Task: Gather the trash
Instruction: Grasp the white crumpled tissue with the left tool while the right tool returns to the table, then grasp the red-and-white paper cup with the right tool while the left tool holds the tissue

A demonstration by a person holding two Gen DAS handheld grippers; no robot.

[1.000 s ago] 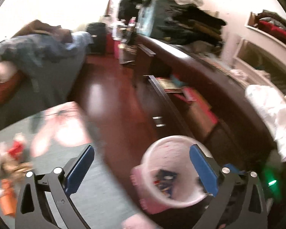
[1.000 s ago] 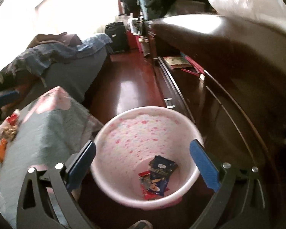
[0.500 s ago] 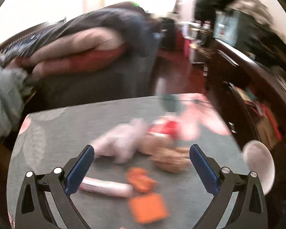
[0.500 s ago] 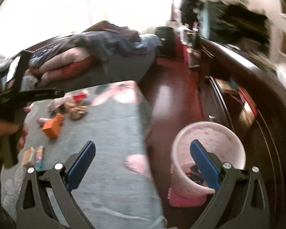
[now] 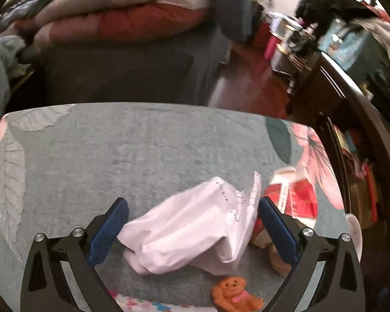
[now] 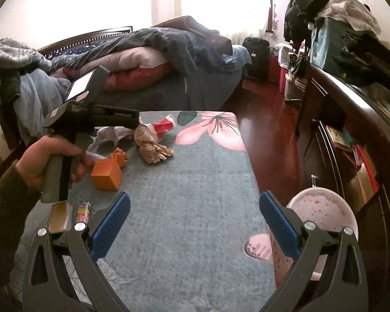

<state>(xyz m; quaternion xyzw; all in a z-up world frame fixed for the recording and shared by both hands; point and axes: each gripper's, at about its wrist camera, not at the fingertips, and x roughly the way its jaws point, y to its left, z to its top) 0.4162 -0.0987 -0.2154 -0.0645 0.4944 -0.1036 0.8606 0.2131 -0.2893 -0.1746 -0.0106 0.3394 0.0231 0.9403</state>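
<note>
left tool swung from bin to counter | jaws wide, empty, straddling white wrapper | right tool wide, empty | next: grasp

No words or numbers clear enough to read. Tiny dark marks printed along the edge of the white paper bag, too small to make out. White lettering on the red wrapper, too blurry to read. Bright little pictures on the small candy pack, no letters clear.
</note>
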